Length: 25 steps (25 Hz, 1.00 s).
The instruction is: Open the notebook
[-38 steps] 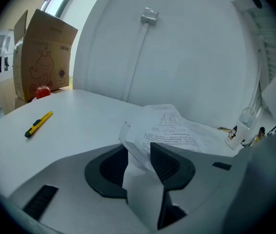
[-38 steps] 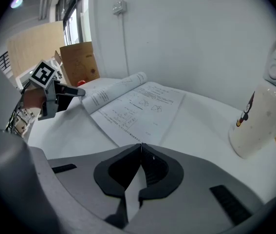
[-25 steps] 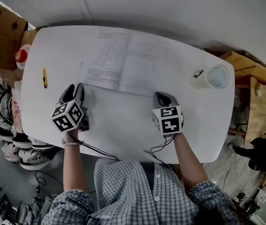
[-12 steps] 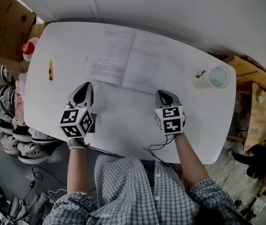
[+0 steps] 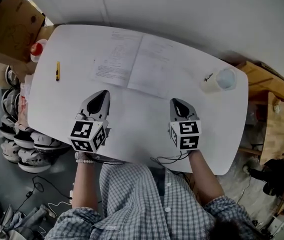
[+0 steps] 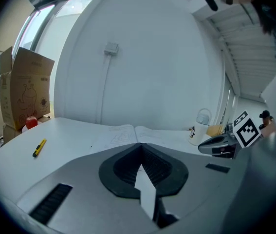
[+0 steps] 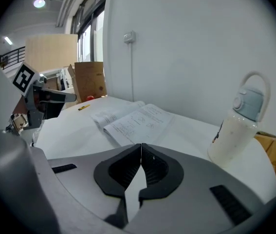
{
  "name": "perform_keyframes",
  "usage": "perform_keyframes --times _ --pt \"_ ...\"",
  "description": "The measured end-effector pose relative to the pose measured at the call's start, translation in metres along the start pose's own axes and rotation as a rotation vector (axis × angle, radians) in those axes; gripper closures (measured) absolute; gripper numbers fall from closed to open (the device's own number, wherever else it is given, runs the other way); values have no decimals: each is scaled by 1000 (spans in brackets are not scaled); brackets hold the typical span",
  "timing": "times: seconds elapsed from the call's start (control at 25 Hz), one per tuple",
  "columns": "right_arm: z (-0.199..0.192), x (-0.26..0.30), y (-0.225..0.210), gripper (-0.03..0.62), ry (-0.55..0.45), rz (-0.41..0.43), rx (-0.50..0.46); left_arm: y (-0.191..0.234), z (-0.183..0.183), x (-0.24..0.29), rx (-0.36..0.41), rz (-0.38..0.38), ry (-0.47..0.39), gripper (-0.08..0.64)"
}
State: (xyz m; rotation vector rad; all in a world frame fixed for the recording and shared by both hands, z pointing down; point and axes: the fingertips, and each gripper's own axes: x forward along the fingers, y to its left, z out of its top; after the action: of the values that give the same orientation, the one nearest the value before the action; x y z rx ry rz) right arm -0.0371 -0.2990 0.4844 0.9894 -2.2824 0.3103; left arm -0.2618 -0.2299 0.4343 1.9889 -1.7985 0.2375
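White table [image 5: 136, 129]: notebook [image 5: 134, 64] lies open flat at its far side, pages up, well apart from both grippers. Left gripper [image 5: 102, 95] and right gripper [image 5: 177, 104] are over the near half, each with jaws closed together, nothing between them. White bottle [image 5: 219, 80] stands far right. Yellow pen [image 5: 57, 70] lies near the left edge.

- We see a white table [image 5: 131, 129].
- We see a yellow pen-like tool [image 5: 57, 70] lying flat near the table's left edge.
- We see a white bottle [image 5: 219, 80] with a loop handle, upright near the right edge.
- We see a red-topped object [image 5: 36, 49] by the far-left corner, beside a cardboard box [image 5: 11, 26]; we cannot tell whether it is on the table.
- We see wooden furniture [image 5: 277, 119] just beyond the right edge.
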Motion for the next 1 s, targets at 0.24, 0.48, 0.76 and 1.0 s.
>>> perform_keyframes --times 0.24,0.48,0.76,1.0 --pt "29 -36 -2 571 -149 41 23 -35 23 -17 9 -40 -66 552" --pt "56 -74 -2 571 -262 71 5 -69 43 -40 52 -61 -110 552" --pt "83 -116 4 571 -371 113 -34 -102 67 -68 73 -68 -189 552" --pt "105 -147 15 571 -456 138 -128 -125 86 -90 82 -58 -246 552"
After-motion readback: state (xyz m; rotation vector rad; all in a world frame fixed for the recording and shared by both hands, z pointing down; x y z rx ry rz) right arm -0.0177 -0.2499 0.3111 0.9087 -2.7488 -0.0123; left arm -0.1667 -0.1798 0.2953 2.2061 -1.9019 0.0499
